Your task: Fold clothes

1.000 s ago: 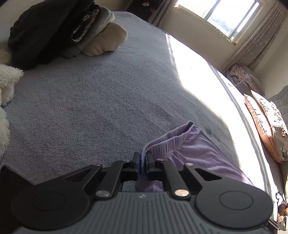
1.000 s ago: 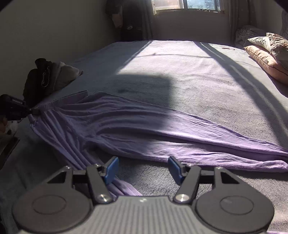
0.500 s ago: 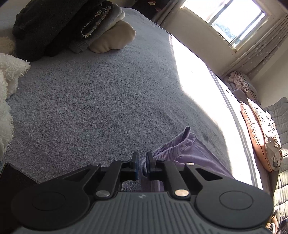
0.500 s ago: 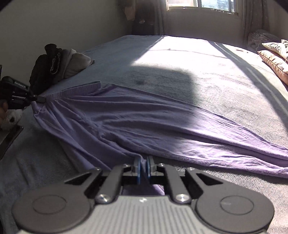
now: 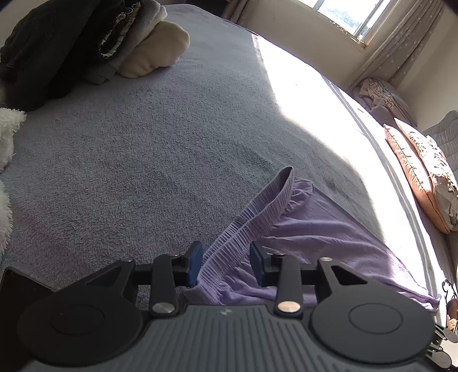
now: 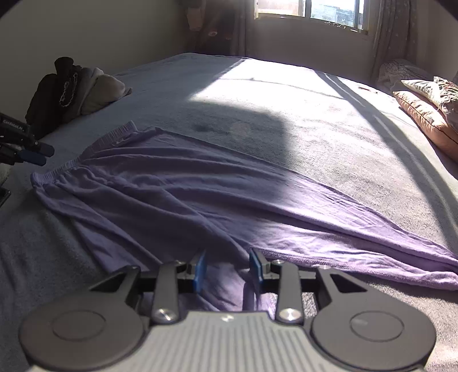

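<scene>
Lavender trousers (image 6: 200,197) lie spread flat on the grey bed, waistband at the left, legs running off to the right. In the left wrist view the elastic waistband (image 5: 257,209) lies loose between the blue pads of my left gripper (image 5: 226,264), which stands open just above the cloth. My right gripper (image 6: 227,269) is open too, its pads either side of a fold of the trousers' near edge. The left gripper (image 6: 31,154) also shows at the far left of the right wrist view, beside the waistband corner.
A pile of dark and beige folded clothes (image 5: 86,43) sits at the bed's far left. Pillows (image 5: 423,177) lie along the right side. A white fluffy item (image 5: 8,134) is at the left edge. Sunlight falls across the grey blanket (image 5: 143,143) from the window (image 6: 329,14).
Both grippers were shut on the trousers half a second ago and have now opened, letting the cloth drop flat on the bed. The waistband has slackened and lies spread out.
</scene>
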Demonstrator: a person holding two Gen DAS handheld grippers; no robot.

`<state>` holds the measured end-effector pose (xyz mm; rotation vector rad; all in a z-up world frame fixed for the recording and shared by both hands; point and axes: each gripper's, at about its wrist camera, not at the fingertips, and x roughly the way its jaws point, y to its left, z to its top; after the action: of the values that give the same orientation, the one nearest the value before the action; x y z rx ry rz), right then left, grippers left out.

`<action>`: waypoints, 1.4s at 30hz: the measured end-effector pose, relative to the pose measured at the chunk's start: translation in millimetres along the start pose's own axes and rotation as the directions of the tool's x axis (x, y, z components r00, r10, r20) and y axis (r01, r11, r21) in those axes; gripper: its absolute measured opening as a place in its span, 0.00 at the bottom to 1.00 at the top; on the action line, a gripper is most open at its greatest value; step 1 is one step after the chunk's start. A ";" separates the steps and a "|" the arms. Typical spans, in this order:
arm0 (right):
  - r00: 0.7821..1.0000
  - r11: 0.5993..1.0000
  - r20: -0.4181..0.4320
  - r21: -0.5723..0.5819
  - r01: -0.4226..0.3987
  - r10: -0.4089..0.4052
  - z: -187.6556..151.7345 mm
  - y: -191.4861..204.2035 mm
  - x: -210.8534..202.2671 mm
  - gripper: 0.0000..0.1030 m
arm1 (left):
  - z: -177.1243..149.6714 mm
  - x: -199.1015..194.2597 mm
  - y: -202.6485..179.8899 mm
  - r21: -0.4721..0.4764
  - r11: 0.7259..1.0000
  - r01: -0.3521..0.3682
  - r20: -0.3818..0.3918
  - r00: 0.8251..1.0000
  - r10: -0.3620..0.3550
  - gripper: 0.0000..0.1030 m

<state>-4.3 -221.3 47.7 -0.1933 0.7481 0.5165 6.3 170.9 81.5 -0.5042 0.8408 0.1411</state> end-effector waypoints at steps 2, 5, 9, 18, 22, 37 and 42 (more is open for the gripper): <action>1.000 1.000 0.005 0.004 -0.011 0.011 1.5 -0.7 -2.8 0.33 | -2.1 -1.6 1.1 0.010 1.000 -0.018 -0.002 1.000 0.018 0.41; 0.999 0.999 0.015 -0.018 -0.035 0.035 2.1 1.0 -9.4 0.33 | -11.3 -7.1 -6.5 0.106 0.990 -0.097 0.020 0.995 0.095 0.42; 1.000 1.000 0.023 -0.023 -0.020 0.021 2.3 -0.8 -13.4 0.34 | -22.8 -11.5 -9.6 0.140 0.986 -0.092 0.009 0.996 0.092 0.43; 0.953 0.882 0.048 0.396 0.257 -0.299 -24.4 -106.4 -82.0 0.66 | -36.7 1.8 -13.6 0.045 0.999 -0.002 -0.127 0.992 0.008 0.58; 0.897 0.681 -0.030 0.640 0.356 -0.441 -84.6 -158.2 -146.2 0.67 | -43.4 7.7 -18.1 0.042 0.999 0.011 -0.145 0.989 -0.005 0.60; 0.870 0.429 -0.175 0.814 0.392 -0.461 -165.0 -199.5 -178.9 0.26 | -32.9 14.0 -8.5 -0.059 0.998 -0.028 -0.045 0.999 0.025 0.02; 0.826 0.485 -0.009 0.806 0.340 -0.564 -144.7 -190.9 -196.1 0.02 | -12.2 -8.3 6.3 -0.121 0.991 0.054 0.044 0.998 -0.049 0.01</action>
<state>-113.8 -509.4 76.2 0.5022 0.5656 -0.3475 -9.5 171.2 78.5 -0.6355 0.7817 0.1557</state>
